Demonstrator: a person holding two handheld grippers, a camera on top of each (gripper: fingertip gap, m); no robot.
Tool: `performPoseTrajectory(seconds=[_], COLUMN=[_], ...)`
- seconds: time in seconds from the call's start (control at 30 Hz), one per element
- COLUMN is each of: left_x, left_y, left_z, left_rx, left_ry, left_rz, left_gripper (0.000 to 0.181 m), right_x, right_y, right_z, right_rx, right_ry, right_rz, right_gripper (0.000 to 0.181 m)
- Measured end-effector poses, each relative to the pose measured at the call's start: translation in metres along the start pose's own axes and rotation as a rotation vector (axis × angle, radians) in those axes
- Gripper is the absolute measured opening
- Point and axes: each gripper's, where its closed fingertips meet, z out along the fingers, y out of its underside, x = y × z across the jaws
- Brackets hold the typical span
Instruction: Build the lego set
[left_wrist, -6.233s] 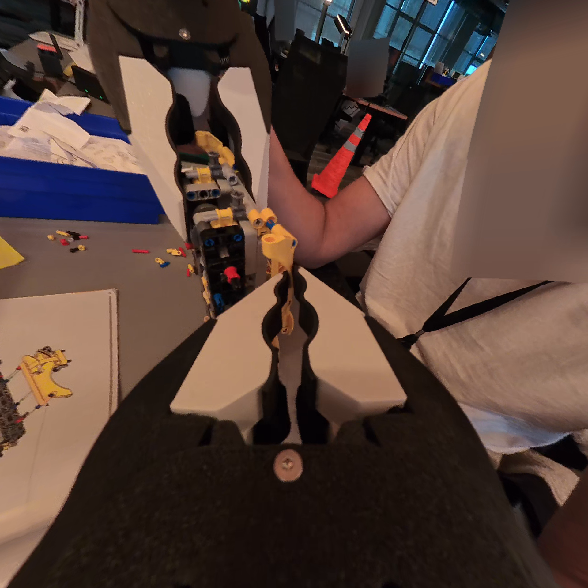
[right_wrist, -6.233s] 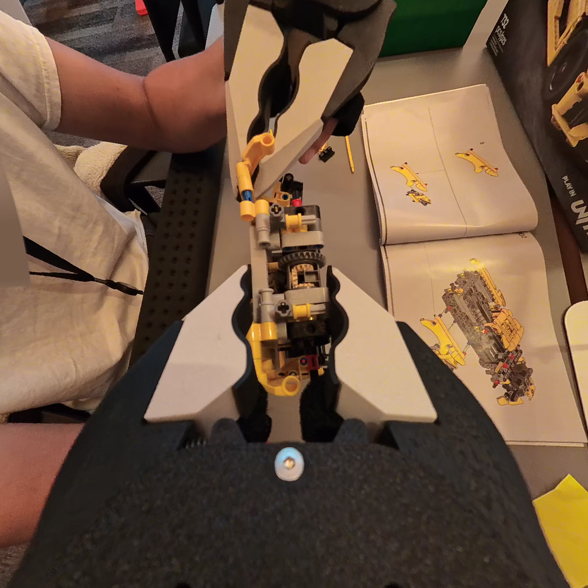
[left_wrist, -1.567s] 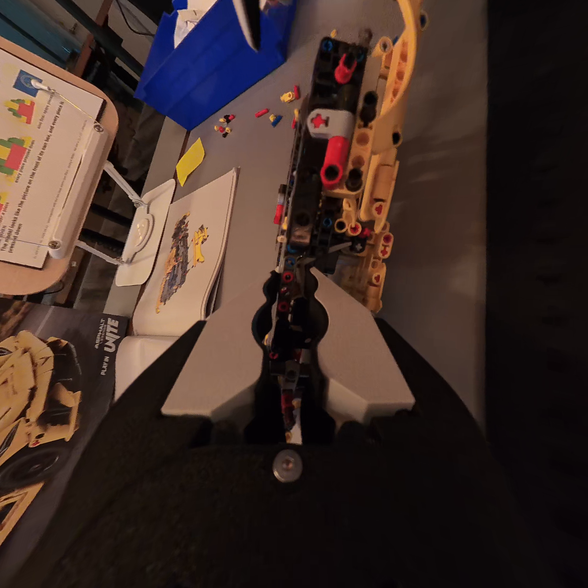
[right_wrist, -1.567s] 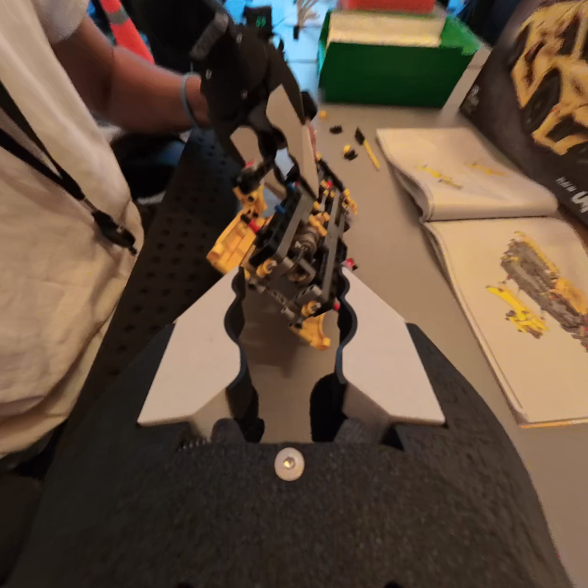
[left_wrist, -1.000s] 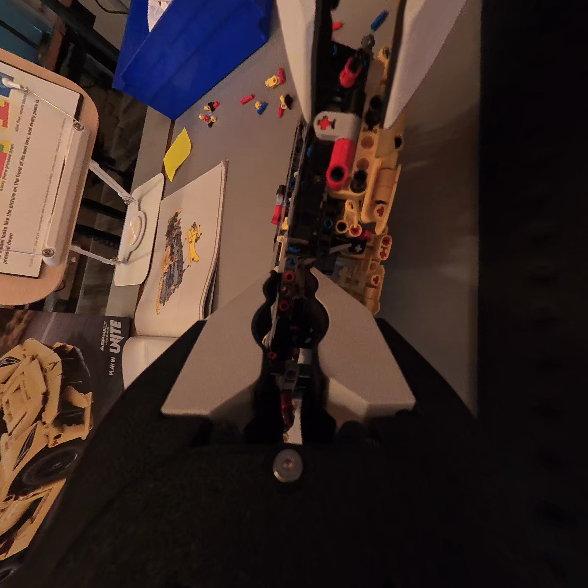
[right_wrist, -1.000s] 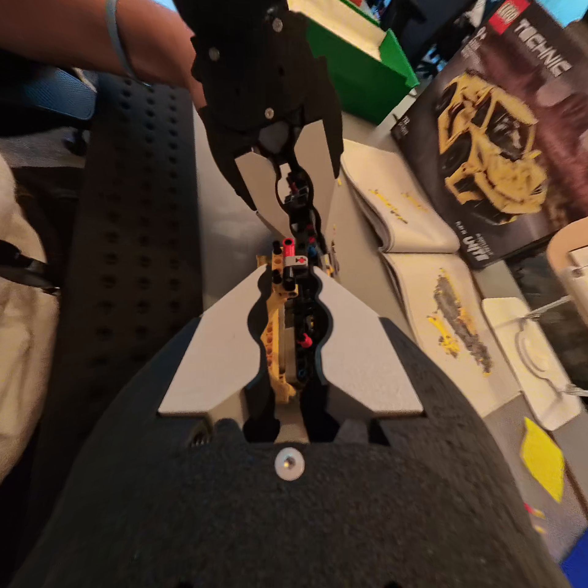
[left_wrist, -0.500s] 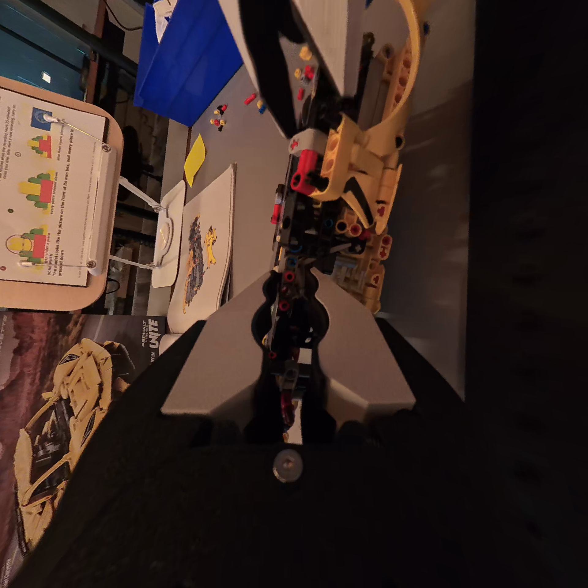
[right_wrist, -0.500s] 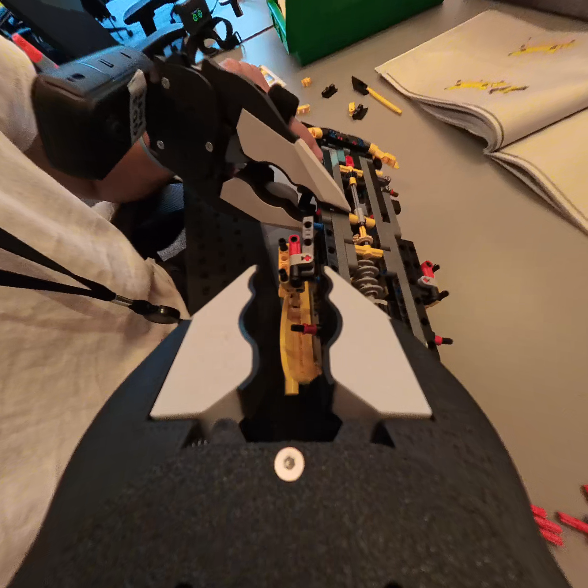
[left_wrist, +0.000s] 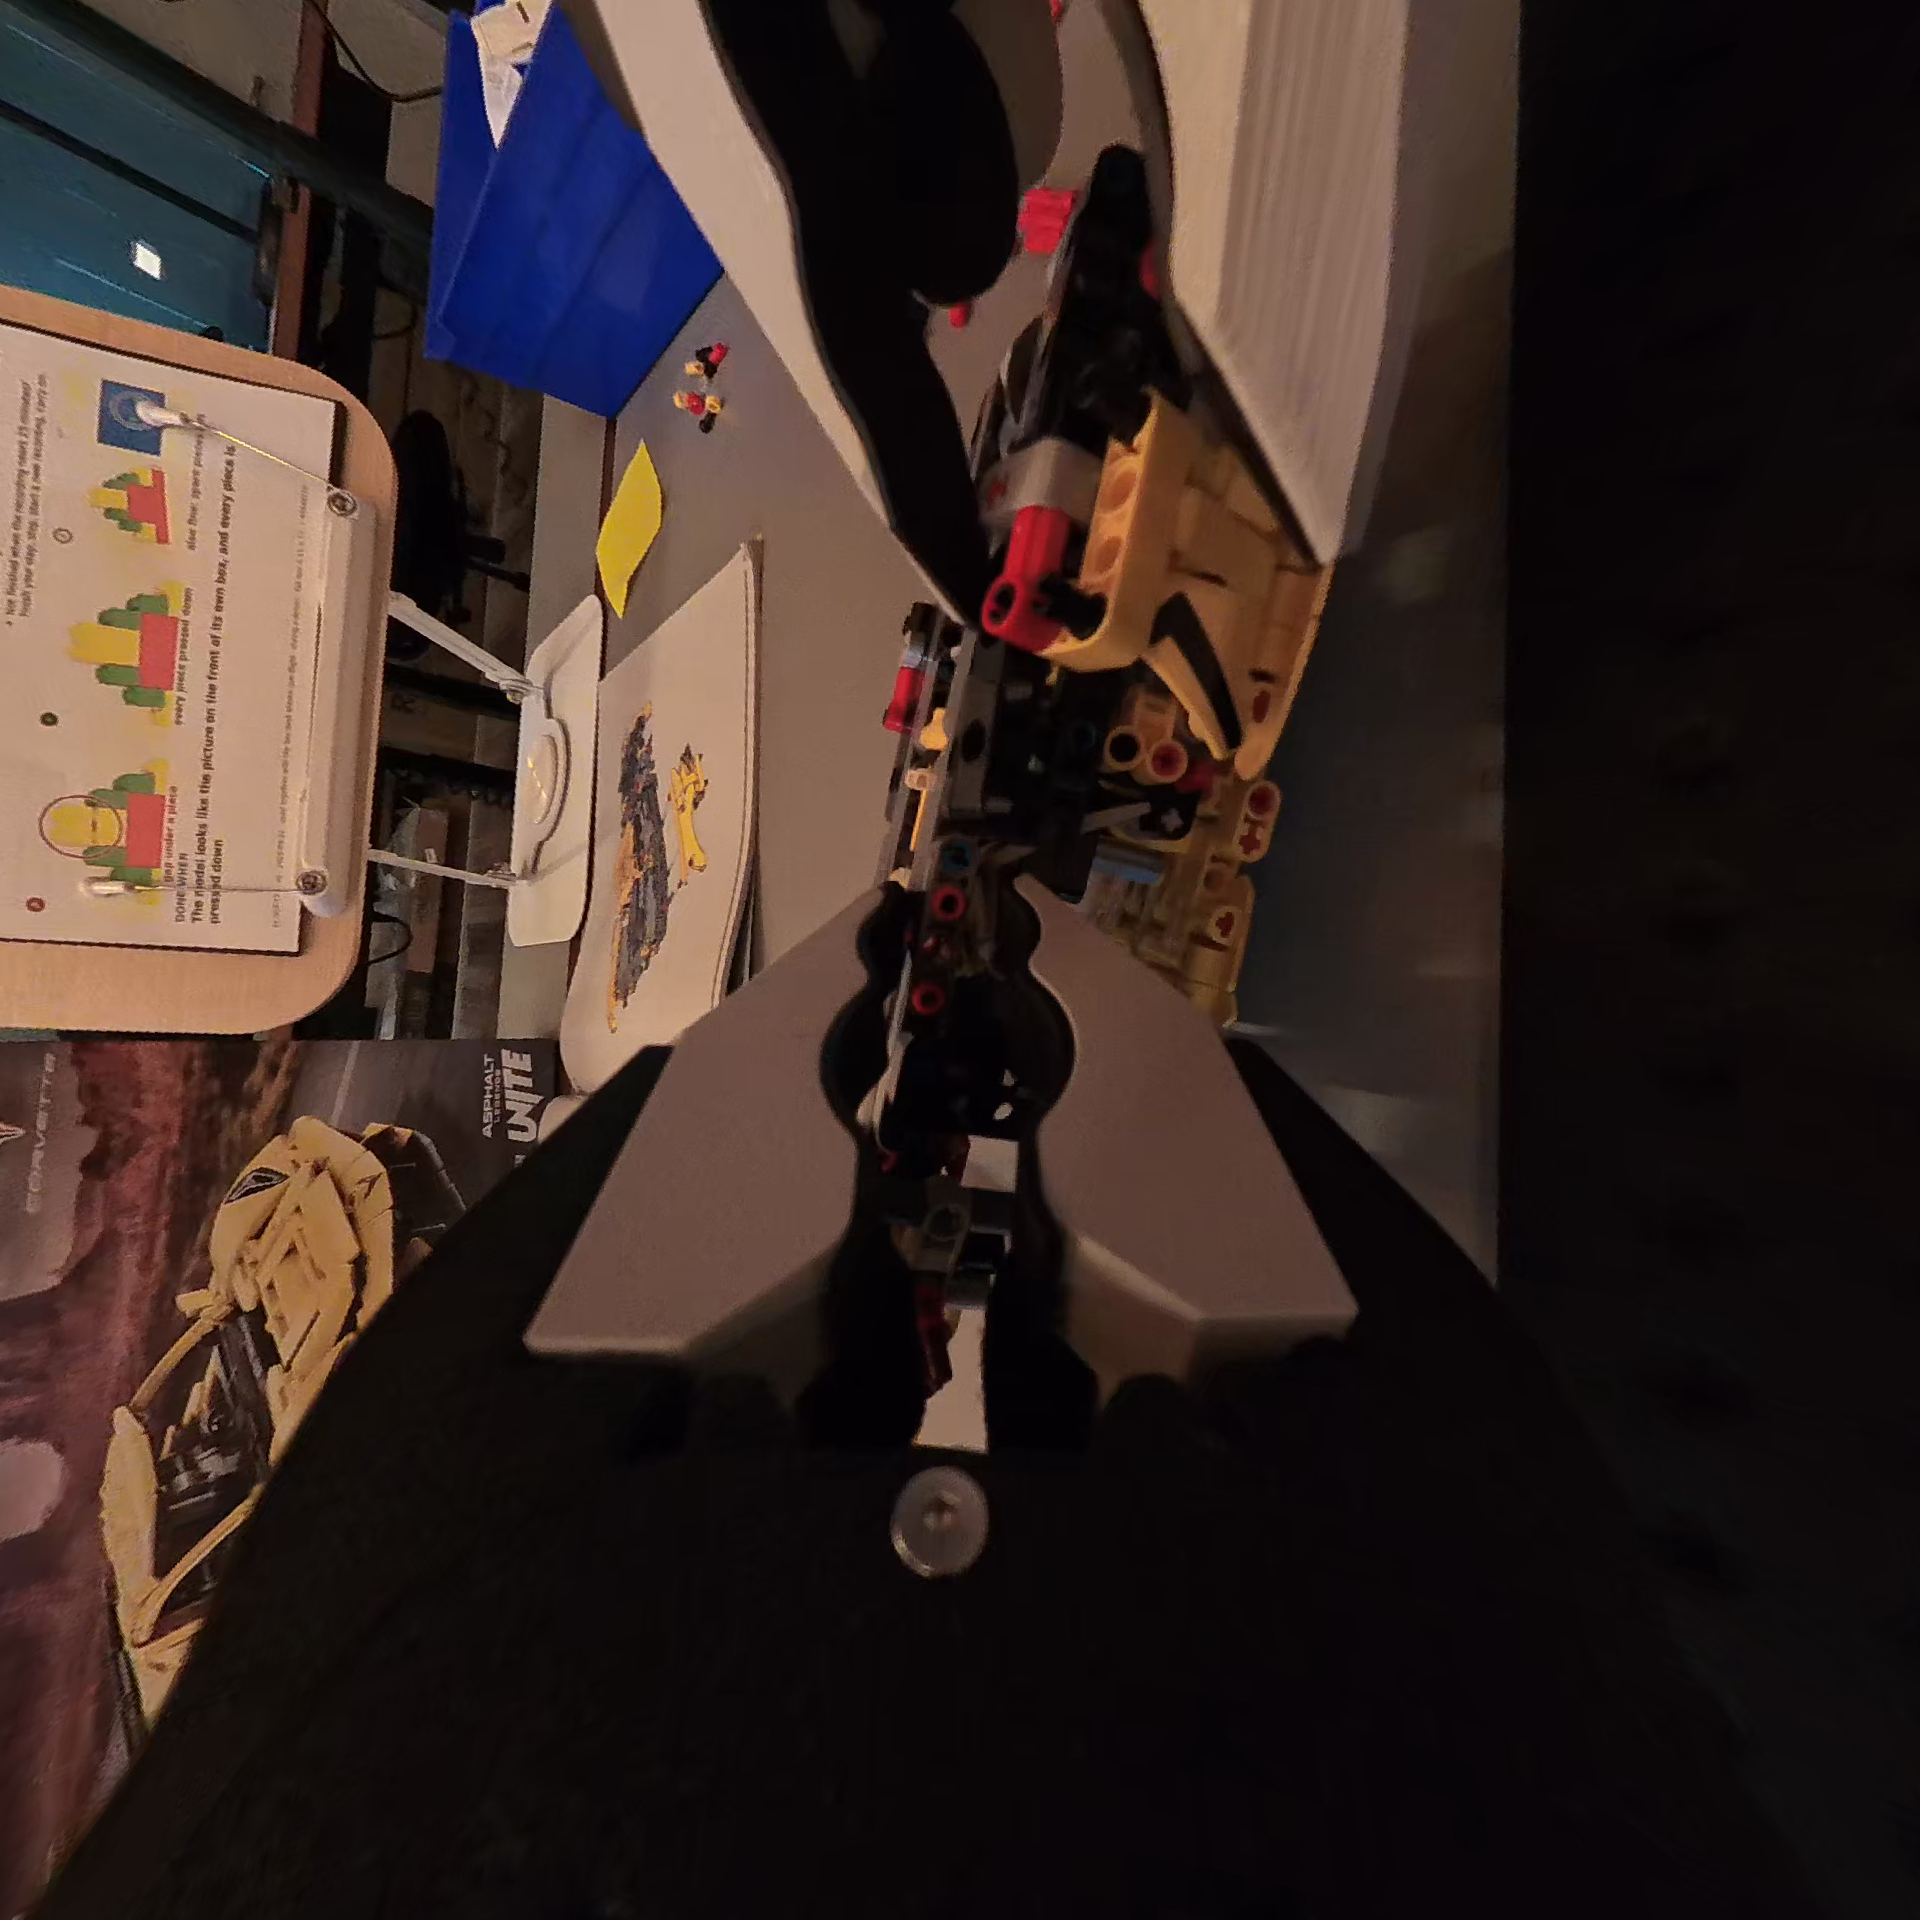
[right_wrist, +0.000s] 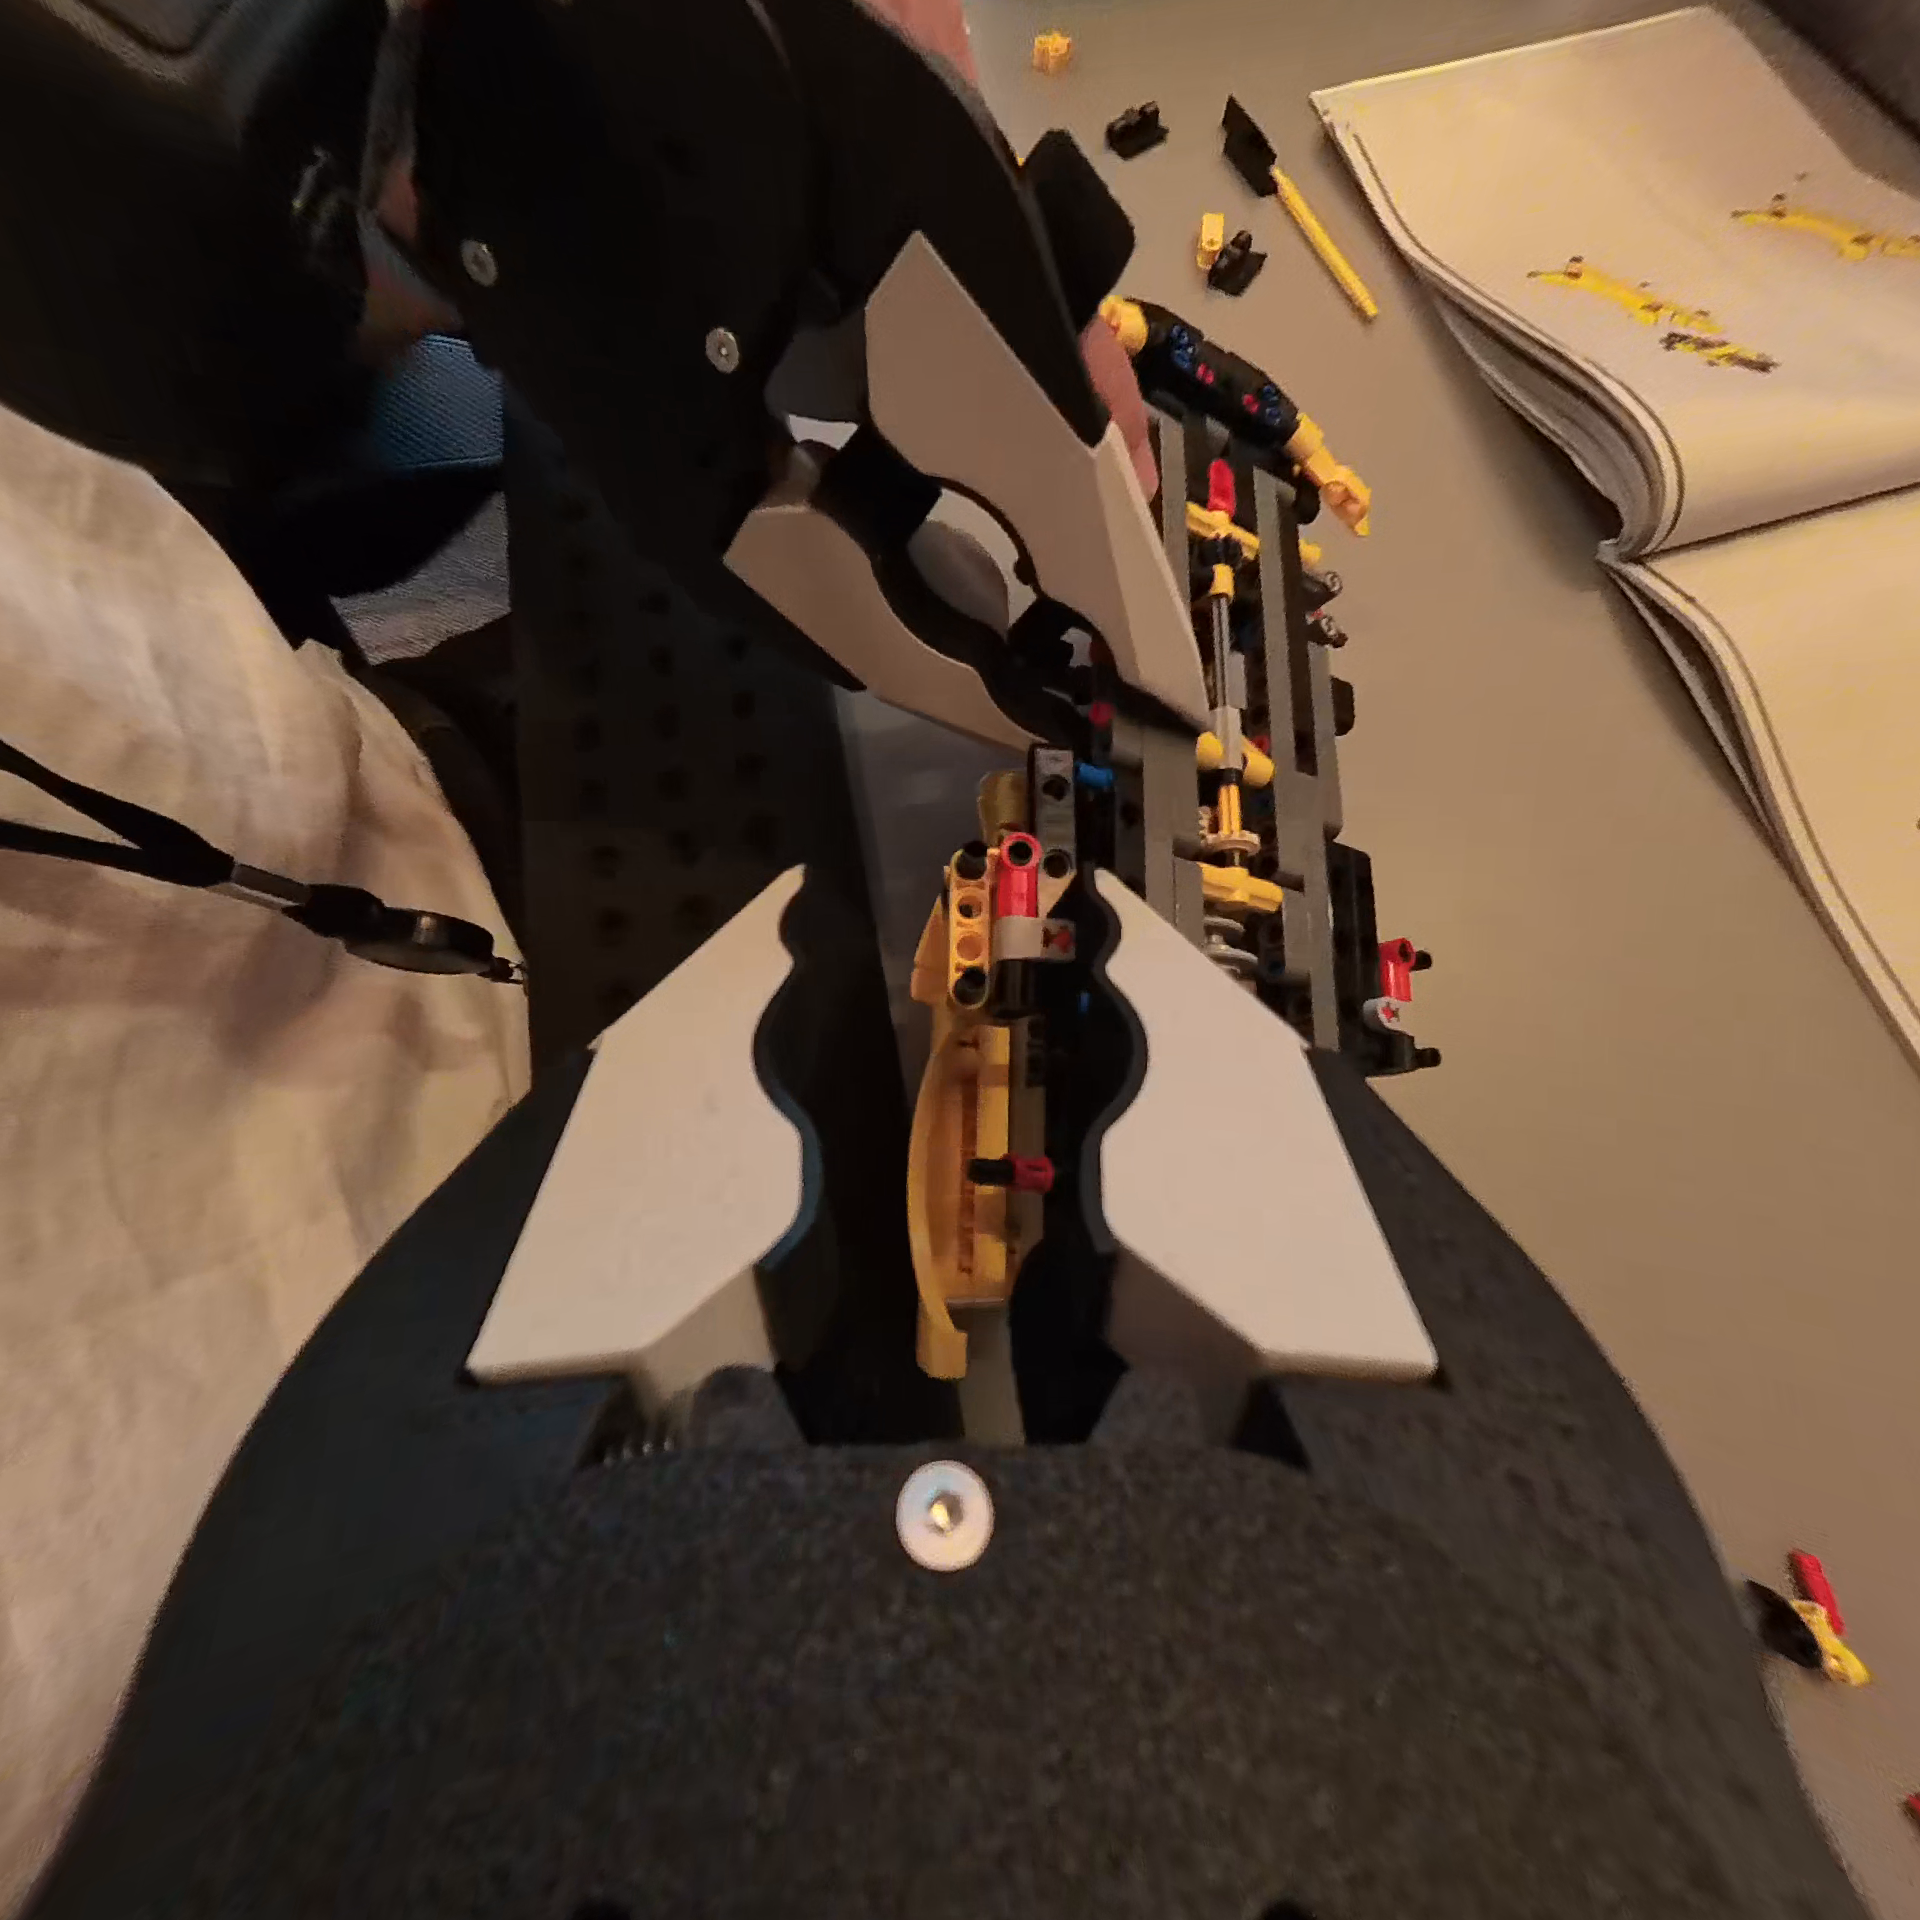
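Note:
The partly built lego car (right_wrist: 1236, 727) is a black and grey chassis with a yellow wheel arch (right_wrist: 966, 1143) on its near side. It also shows in the left wrist view (left_wrist: 1039, 748). My left gripper (left_wrist: 951, 899) is shut on the chassis's black side beam and shows in the right wrist view (right_wrist: 1101, 717) gripping from the left. My right gripper (right_wrist: 951, 873) is open with its fingers on either side of the yellow arch and a red pin connector (right_wrist: 1018, 883). A dark gap shows beside its left finger. It also shows in the left wrist view (left_wrist: 1143, 582).
An open instruction booklet (right_wrist: 1662, 260) lies right of the model. Loose pieces (right_wrist: 1236, 249) lie behind it, more (right_wrist: 1808, 1621) at near right. A black perforated board (right_wrist: 644, 727) and the person's shirt (right_wrist: 156, 935) are left. The blue bin (left_wrist: 551, 239), set box (left_wrist: 208, 1299) and card stand (left_wrist: 166, 665) are farther off. My hands' fingertips stand some 7 cm from each other.
My right gripper has come in closer over the yellow arch, and its fingers stand a little wider than half a second ago. My left gripper has kept its hold on the chassis.

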Motion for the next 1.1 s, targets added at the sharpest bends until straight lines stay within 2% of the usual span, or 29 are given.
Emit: performPoseTrajectory(seconds=[0.1,0.2,0.23,0.37,0.67,0.97,1.1], left_x=[0.0,0.001,0.002,0.0,0.002,0.002,0.002], left_y=[0.0,-0.003,-0.003,-0.001,-0.004,-0.004,-0.004], left_z=[0.0,-0.001,-0.001,-0.001,-0.001,0.0,0.0], left_rx=[-0.011,-0.005,-0.001,-0.009,-0.005,-0.013,-0.02], left_ry=[-0.008,0.002,0.004,0.007,0.012,0.011,-0.001], left_rz=[0.018,0.012,0.01,-0.021,-0.015,-0.017,0.002], left_gripper=[0.016,0.016,0.016,0.016,0.016,0.017,0.016], right_x=[0.0,0.005,0.005,-0.001,0.009,0.014,0.015], right_y=[-0.003,-0.025,-0.026,-0.005,0.0,0.0,0.0], right_z=[-0.006,-0.022,-0.021,-0.003,0.003,0.0,0.0], right_rx=[0.01,0.089,0.069,-0.098,-0.129,-0.035,0.007], right_ry=[-0.029,-0.03,-0.025,0.014,0.155,0.212,0.184], right_rz=[0.003,0.016,-0.001,-0.143,-0.206,-0.148,-0.092], right_gripper=[0.052,0.046,0.045,0.048,0.025,0.02,0.02])
